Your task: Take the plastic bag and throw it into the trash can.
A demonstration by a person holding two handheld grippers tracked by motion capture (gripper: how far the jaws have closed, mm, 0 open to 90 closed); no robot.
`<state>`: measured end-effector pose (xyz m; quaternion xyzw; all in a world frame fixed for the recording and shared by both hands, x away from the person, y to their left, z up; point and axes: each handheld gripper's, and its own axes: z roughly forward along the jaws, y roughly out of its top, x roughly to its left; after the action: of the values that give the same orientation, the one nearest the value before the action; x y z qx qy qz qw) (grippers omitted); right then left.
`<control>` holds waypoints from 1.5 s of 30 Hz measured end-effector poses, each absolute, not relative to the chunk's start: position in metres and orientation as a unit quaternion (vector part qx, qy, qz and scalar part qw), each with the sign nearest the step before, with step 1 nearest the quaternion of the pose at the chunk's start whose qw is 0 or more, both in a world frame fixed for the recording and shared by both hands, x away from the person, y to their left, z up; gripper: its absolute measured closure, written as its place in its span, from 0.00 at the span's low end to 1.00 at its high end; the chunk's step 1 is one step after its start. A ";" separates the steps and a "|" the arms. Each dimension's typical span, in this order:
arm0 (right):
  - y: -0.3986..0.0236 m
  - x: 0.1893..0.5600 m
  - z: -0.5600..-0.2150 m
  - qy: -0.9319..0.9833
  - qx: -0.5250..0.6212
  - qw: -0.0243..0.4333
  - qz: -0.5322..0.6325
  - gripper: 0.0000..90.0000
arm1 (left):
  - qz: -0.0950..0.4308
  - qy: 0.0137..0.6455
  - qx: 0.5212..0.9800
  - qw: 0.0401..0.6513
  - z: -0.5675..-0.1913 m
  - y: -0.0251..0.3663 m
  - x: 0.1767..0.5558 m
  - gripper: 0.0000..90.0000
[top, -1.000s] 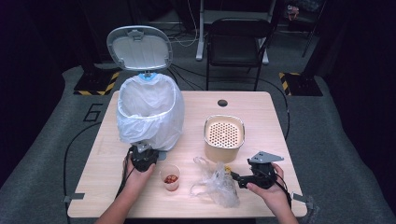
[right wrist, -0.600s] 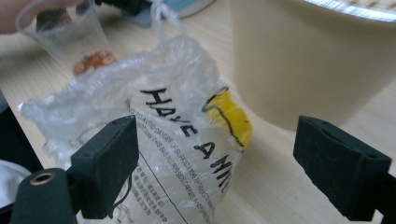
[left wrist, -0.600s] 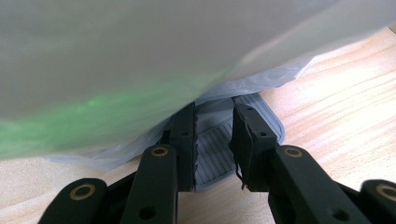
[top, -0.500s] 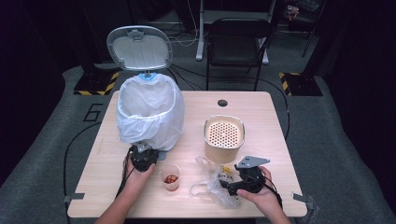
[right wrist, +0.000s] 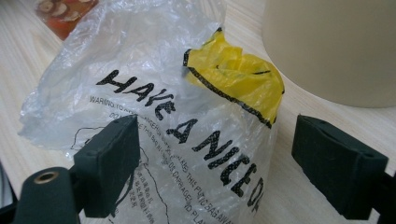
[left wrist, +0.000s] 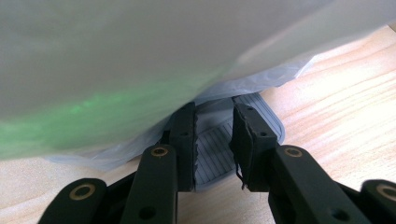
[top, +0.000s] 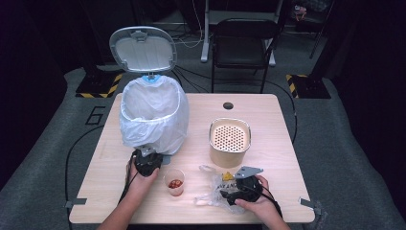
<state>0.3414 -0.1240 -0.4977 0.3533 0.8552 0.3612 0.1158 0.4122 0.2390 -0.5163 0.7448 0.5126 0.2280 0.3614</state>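
Note:
A clear plastic bag [top: 213, 191] printed "HAVE A NICE DAY" with a yellow smiley lies crumpled at the table's near edge. My right gripper [top: 229, 194] stands open with its pads on either side of the bag [right wrist: 187, 126], not pressing on it. The jaws of this gripper [right wrist: 215, 135] have just been closing a little. My left gripper [top: 149, 157] is shut, apart from a narrow gap. It rests on the grey ribbed pedal [left wrist: 212, 154] at the foot of the white-lined bin [top: 153, 117]. The bin's lid [top: 142, 49] stands open.
A small clear cup [top: 174, 181] with red pieces in it stands between the two hands. A beige canister [top: 230, 141] with a perforated top stands just behind the bag. A black chair [top: 242, 43] is beyond the table's far edge [top: 230, 96].
My right gripper has moved left and down from the table's right side until its jaws straddle the plastic bag. The left gripper has stayed at the bin's pedal.

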 end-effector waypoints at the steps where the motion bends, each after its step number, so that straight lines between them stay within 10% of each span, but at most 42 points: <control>1: -0.123 0.342 -0.499 0.856 0.349 0.122 0.361 0.21 | 0.228 0.513 0.745 0.361 -0.516 0.239 0.412 0.78; 11: -0.120 0.344 -0.510 0.864 0.335 0.121 0.357 0.49 | 0.228 0.512 0.744 0.363 -0.516 0.239 0.412 0.78; 24: -0.114 0.341 -0.514 0.885 0.300 0.118 0.336 0.56 | 0.228 0.511 0.745 0.364 -0.517 0.239 0.412 0.78; 34: -0.109 0.338 -0.515 0.889 0.274 0.115 0.347 0.87 | 0.232 0.512 0.744 0.361 -0.517 0.239 0.412 0.78; 45: -0.108 0.340 -0.510 0.888 0.282 0.102 0.349 0.95 | 0.232 0.512 0.744 0.361 -0.517 0.239 0.412 0.78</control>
<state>0.3400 -0.1081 -0.5099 0.2822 0.8879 0.3486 0.1023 0.4118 0.2390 -0.5168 0.7439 0.5119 0.2320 0.3615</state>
